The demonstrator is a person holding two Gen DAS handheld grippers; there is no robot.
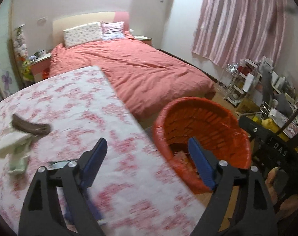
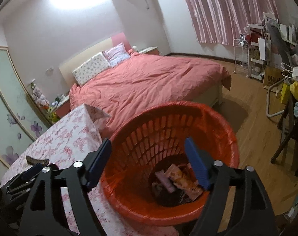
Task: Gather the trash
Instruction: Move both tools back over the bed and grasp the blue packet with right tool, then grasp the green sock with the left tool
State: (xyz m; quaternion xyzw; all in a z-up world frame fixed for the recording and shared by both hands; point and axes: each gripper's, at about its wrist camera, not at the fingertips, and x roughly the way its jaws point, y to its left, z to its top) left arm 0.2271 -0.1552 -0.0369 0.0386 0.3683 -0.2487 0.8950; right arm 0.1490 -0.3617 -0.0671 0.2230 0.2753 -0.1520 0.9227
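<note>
Inside orange basket (image 2: 217, 137): two wrappers (image 2: 180, 179); on table (image 1: 117, 141): two socks (image 1: 21, 137).

Left gripper (image 1: 148, 164): two matte black arms with elongated triangular cut-outs, each carrying two round silver screw heads near the front. Jaws faced with flat, ribbed dark blue pads (image 1: 95, 161), long and rectangular.

Right gripper (image 2: 148, 163): same build, with black cut-out arms, paired silver screw heads and ribbed blue pads (image 2: 196, 165). In the left wrist view its black body at far right bears white lettering reading "DAS".
</note>
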